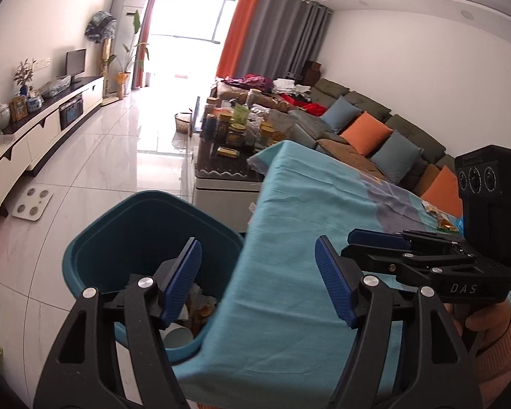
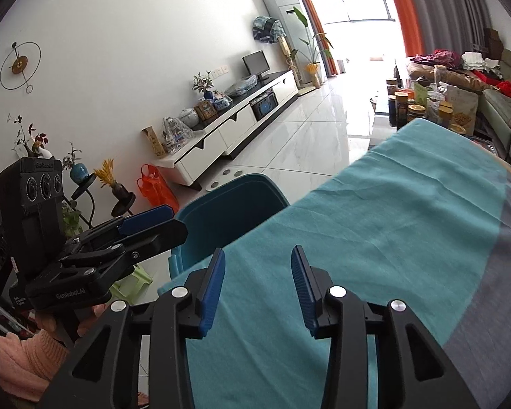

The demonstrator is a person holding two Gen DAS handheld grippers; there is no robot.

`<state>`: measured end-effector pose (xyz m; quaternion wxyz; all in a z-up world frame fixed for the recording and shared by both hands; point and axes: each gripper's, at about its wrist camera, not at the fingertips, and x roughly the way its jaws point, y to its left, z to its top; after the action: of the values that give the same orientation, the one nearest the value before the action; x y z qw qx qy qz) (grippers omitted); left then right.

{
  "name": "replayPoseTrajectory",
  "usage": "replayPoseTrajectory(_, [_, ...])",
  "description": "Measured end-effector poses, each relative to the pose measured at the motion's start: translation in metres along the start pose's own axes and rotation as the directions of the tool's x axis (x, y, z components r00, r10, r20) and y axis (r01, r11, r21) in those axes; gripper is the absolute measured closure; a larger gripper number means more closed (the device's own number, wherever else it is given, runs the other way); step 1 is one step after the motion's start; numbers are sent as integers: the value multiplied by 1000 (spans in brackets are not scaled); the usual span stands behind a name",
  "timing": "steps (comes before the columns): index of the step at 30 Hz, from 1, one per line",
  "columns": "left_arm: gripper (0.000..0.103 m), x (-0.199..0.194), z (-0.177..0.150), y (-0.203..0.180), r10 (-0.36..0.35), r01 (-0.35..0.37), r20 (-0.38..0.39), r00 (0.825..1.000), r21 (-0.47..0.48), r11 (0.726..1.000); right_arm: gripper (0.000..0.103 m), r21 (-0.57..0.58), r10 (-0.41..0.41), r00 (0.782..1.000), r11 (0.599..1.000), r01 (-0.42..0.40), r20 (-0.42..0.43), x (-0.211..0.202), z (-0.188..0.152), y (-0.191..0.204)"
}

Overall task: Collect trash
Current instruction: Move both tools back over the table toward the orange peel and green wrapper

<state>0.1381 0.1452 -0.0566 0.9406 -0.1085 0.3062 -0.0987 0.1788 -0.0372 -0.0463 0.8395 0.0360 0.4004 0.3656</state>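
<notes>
Judging from the teal bin [image 1: 146,238] beside the left edge of the bench [image 1: 306,238], much of the collecting looks done: a paper cup [image 1: 179,335] and crumpled wrappers [image 1: 201,303] already lie inside it. What seems left is a small pile of snack wrappers [image 1: 439,216] near the right edge of the turquoise cloth. The left tool [image 1: 259,283] hovers with its jaws spread and empty, partly over the bin. The right tool [image 2: 258,289] is also spread and empty above the cloth, well apart from the remaining wrappers.
</notes>
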Motion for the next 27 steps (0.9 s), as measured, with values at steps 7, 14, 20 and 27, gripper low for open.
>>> replayPoseTrajectory(7, [36,20,-18,-85,-170,180,-84,982,134,975,65,107,-151,986,984,143,72,-71,-38,-47])
replayPoseTrajectory(14, [36,50,-28,-163,-284,316,-171,944,207,926,65,233,-305,944,934,270,124,-135,-72,-91])
replayPoseTrajectory(20, [38,79,-36,-217,-314,378,-260,913,253,891,65,334,-416,898,874,353,141,-184,-105,-128])
replayPoseTrajectory(27, [41,102,-38,-265,-337,436,-328,882,299,849,56,455,-515,845,793,406,145,-225,-137,-162])
